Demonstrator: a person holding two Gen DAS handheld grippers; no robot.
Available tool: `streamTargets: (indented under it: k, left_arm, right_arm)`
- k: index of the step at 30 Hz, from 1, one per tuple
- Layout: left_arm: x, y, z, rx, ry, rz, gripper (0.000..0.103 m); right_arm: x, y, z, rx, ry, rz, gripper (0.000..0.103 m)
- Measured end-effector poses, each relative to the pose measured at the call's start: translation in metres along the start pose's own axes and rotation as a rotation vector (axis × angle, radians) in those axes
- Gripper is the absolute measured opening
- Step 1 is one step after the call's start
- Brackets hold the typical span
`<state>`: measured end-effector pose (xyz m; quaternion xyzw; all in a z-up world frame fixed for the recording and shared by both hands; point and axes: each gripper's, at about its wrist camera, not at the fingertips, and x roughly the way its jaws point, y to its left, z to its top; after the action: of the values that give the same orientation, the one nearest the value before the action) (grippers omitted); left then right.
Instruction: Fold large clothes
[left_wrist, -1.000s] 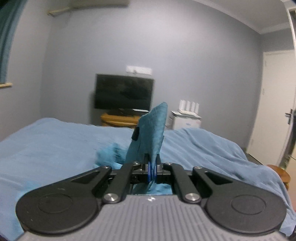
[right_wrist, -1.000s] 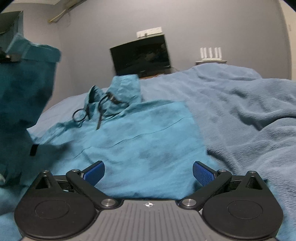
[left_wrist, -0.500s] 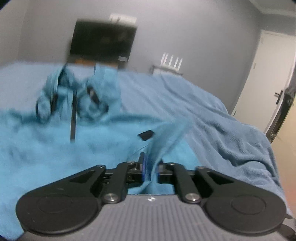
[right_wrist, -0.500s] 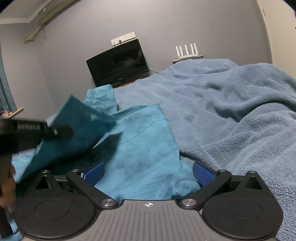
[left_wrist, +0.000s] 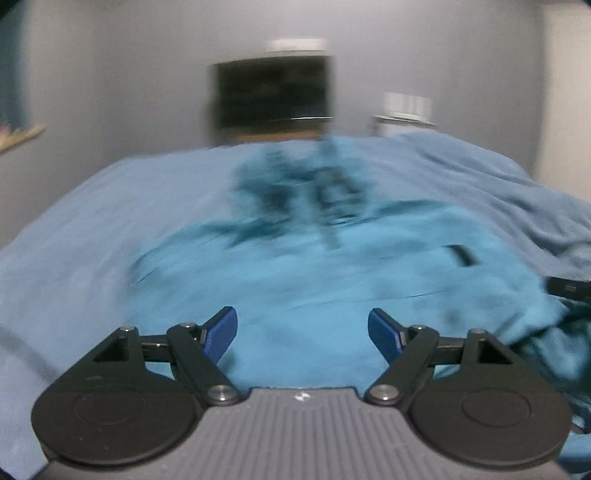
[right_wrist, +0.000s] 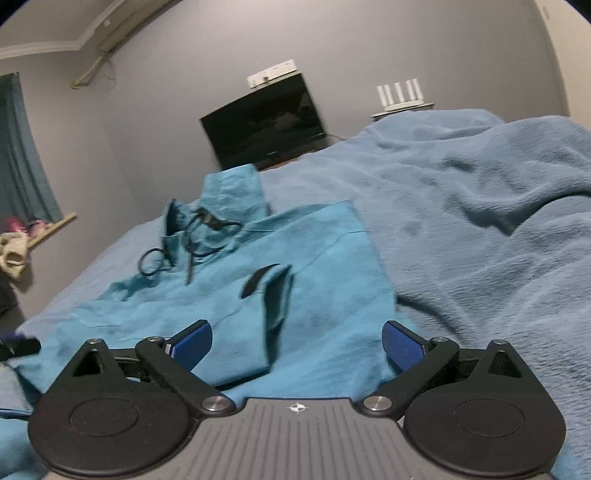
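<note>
A teal hooded garment (right_wrist: 314, 266) lies spread on the bed, hood and black drawstrings (right_wrist: 184, 240) at the far end. A sleeve (right_wrist: 273, 306) lies folded across its body. It also shows, blurred, in the left wrist view (left_wrist: 314, 280). My left gripper (left_wrist: 303, 334) is open and empty just above the garment's near edge. My right gripper (right_wrist: 295, 341) is open and empty over the garment's near right part. The tip of the left gripper shows at the left edge of the right wrist view (right_wrist: 18, 347).
A light blue blanket (right_wrist: 480, 229) covers the bed and bunches up to the right of the garment. A dark TV (right_wrist: 266, 125) and a white router (right_wrist: 400, 92) stand by the far wall. A window sill with items (right_wrist: 22, 236) is at left.
My left gripper has opened and let go of the sleeve, which now lies across the garment's body. The left view has swung and is blurred. The right gripper stayed open.
</note>
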<state>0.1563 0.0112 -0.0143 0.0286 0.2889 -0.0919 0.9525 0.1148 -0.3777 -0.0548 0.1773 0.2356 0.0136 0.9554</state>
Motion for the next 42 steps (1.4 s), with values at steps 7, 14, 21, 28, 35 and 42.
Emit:
streamTargets:
  k: [7,14,21,28,35,42]
  left_arm:
    - [0.015,0.065,-0.044,-0.167,0.005,0.055,0.077]
    - [0.033,0.07,-0.049,-0.142,0.045,0.044,0.077]
    - [0.039,0.068,-0.049,-0.121,0.07,0.041,0.077]
    - [0.037,0.053,-0.047,-0.038,0.053,0.003,0.084]
    - [0.036,0.054,-0.045,-0.051,0.013,0.038,0.084]
    - [0.066,0.062,-0.049,-0.073,0.164,0.121,0.085]
  right_arm:
    - [0.015,0.018,-0.004,0.034,0.12,0.089,0.083]
    - [0.055,0.031,-0.009,0.06,0.219,0.036,0.081]
    - [0.079,0.044,-0.008,0.102,0.224,0.114,0.037]
    - [0.057,0.058,0.029,-0.056,-0.015,0.067,0.004]
    - [0.096,0.022,0.02,-0.013,0.122,-0.088,0.011]
    - [0.09,0.032,0.019,-0.088,0.056,-0.17,0.027]
